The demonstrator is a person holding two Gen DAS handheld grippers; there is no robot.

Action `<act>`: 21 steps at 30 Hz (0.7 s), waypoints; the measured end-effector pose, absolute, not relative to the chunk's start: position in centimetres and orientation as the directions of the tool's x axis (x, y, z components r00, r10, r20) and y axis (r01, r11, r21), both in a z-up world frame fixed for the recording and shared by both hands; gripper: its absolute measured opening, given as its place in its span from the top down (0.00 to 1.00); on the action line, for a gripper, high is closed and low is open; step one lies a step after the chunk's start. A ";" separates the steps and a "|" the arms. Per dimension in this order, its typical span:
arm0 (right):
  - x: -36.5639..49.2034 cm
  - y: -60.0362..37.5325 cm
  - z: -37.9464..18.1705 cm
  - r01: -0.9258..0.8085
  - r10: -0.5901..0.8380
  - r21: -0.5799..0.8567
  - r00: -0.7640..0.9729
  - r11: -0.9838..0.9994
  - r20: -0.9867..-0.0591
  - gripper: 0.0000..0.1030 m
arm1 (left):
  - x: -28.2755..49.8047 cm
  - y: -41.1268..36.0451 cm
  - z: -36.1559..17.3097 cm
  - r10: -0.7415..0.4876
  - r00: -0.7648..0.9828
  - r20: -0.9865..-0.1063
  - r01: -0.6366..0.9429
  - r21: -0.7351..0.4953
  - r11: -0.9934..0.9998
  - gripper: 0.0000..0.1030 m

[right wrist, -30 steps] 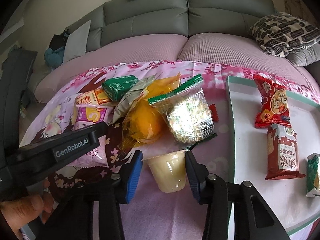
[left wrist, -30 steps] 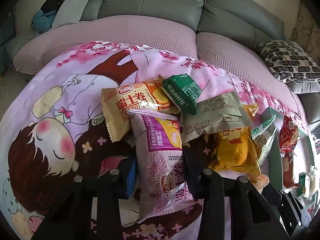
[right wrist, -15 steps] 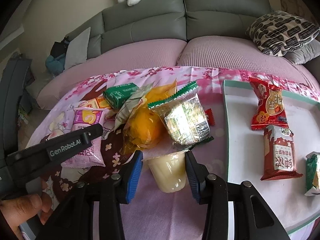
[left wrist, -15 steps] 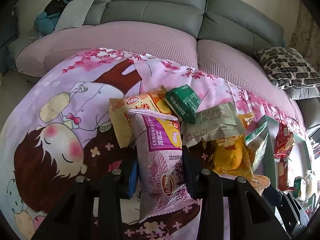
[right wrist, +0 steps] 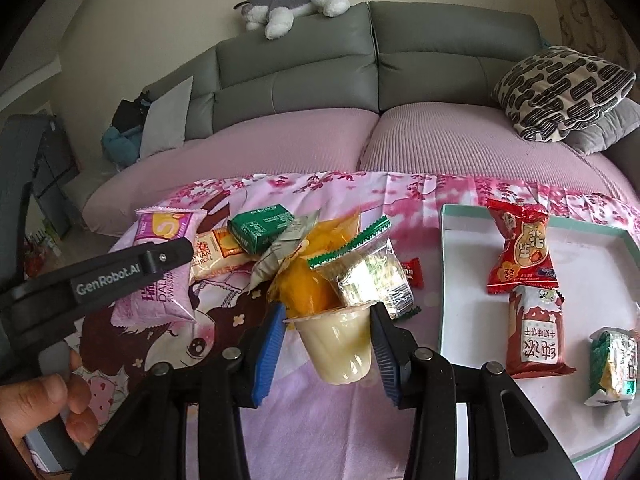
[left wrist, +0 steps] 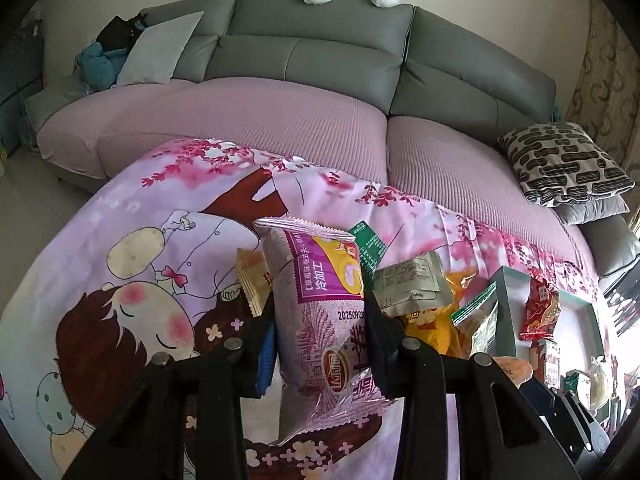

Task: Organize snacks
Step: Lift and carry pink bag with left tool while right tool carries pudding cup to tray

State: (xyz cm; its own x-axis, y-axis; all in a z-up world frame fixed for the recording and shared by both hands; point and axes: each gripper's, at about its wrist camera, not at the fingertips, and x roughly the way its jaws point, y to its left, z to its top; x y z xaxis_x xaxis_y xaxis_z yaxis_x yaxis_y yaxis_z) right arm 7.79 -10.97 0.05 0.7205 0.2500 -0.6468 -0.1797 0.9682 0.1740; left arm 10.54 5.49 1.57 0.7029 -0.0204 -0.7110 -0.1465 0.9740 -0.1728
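Left gripper [left wrist: 320,340] is pinching the purple snack pack [left wrist: 320,312] at mid-body, holding it upright, off the pink cartoon blanket [left wrist: 132,240]. Right of it, the snack pile [right wrist: 296,252] is sitting on the blanket (green box, grey sachet, orange bag). Right gripper [right wrist: 330,340] is clamping the pale jelly cup [right wrist: 340,344], rim up, tilted, lifted just in front of the pile. Far right, the white tray [right wrist: 460,280] is carrying a red peanut bag [right wrist: 520,252], a red wafer bar [right wrist: 536,332] and a green-white pack [right wrist: 612,364].
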 end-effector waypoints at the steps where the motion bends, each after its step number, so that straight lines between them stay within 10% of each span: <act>1: 7.8 -11.0 0.1 -0.181 0.250 0.173 0.721 0.968 -0.646 0.56 | 10.5 5.5 1.6 -0.020 0.704 -0.710 -0.146 -0.173 0.974 0.61; 21: 6.1 -15.8 3.1 -0.105 0.190 0.177 0.792 0.979 -0.580 0.56 | 9.7 -0.5 4.8 -0.106 0.753 -0.650 -0.016 -0.179 0.984 0.61</act>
